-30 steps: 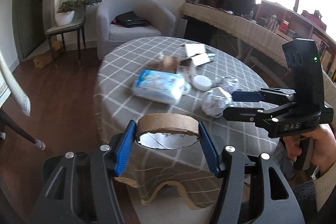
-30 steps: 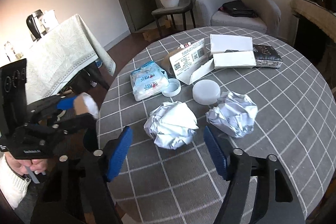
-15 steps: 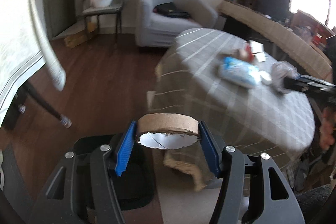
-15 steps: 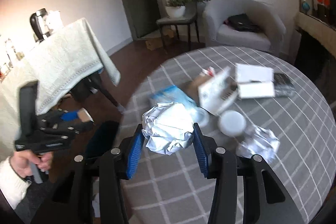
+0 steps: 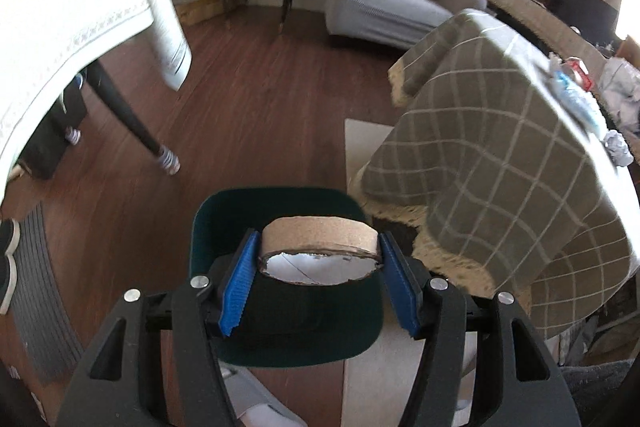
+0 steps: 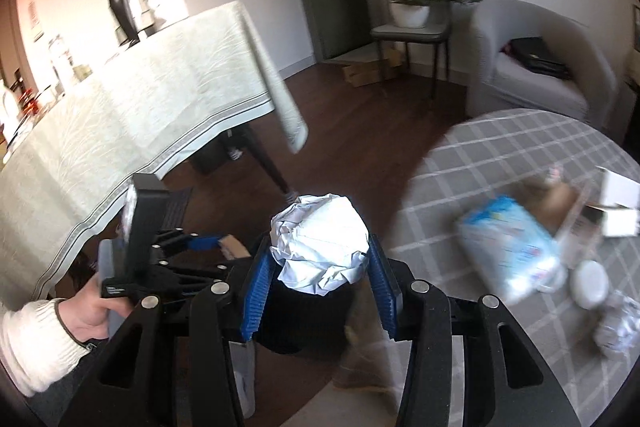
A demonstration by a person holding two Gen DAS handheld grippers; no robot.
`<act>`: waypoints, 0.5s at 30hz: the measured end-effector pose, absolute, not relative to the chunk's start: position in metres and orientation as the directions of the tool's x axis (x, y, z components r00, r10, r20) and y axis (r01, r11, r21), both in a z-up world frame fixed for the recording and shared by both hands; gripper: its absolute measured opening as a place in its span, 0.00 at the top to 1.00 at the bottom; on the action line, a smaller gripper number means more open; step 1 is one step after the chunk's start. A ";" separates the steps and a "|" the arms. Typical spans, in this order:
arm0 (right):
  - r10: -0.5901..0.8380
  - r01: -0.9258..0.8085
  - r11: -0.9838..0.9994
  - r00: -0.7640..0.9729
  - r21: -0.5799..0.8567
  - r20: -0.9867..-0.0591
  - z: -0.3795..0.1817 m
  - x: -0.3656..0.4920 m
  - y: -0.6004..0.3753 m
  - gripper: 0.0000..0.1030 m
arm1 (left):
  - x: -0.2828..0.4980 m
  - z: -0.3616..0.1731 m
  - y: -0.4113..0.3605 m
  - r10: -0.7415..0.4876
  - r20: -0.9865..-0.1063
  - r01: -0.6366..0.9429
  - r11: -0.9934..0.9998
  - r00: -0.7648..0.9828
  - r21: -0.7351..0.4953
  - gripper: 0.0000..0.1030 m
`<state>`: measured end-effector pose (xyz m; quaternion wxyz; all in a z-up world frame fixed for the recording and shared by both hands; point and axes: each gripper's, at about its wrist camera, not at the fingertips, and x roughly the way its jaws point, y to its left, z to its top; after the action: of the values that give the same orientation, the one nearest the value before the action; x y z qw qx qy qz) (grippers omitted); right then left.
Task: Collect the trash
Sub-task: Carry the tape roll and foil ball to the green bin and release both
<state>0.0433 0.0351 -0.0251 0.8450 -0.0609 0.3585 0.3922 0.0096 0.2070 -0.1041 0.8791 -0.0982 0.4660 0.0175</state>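
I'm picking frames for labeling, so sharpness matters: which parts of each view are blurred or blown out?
Left wrist view: the cardboard ring in the left gripper is sharp; the white tablecloth is overexposed. Right wrist view: the crumpled paper ball is sharp, but the blue packet is motion-smeared.

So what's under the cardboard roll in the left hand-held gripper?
A dark green bin sits on the floor directly under the cardboard roll held by the left hand-held gripper. The bin's inside looks dark; the roll and gripper cover most of it, so its contents can't be seen.
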 end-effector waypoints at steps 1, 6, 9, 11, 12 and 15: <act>0.623 -0.714 0.677 0.425 0.180 -0.657 -0.026 0.042 0.044 0.55 | 0.008 -0.108 0.212 -0.059 -0.829 -0.130 0.979 0.557 -0.158 0.39; 0.626 -0.740 0.644 0.361 0.197 -0.691 -0.045 0.042 0.085 0.55 | 0.003 -0.123 0.229 -0.059 -0.850 -0.154 0.975 0.523 -0.162 0.38; 0.608 -0.743 0.638 0.327 0.201 -0.723 -0.063 0.043 0.107 0.55 | 0.002 -0.130 0.240 -0.053 -0.857 -0.170 0.972 0.512 -0.162 0.34; 0.599 -0.745 0.636 0.311 0.202 -0.738 -0.072 0.044 0.118 0.55 | -0.002 -0.129 0.247 -0.057 -0.855 -0.173 0.970 0.515 -0.169 0.33; 0.595 -0.746 0.634 0.300 0.206 -0.746 -0.078 0.045 0.124 0.55 | -0.004 -0.128 0.249 -0.057 -0.852 -0.171 0.970 0.520 -0.170 0.34; 0.577 -0.748 0.631 0.276 0.205 -0.768 -0.093 0.047 0.141 0.55 | -0.011 -0.119 0.255 -0.062 -0.836 -0.167 0.969 0.545 -0.180 0.35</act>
<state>0.0471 0.1410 -0.0929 0.7927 -0.0987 0.4325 0.4180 -0.0114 0.2548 -0.1188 0.8706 -0.1199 0.4762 0.0302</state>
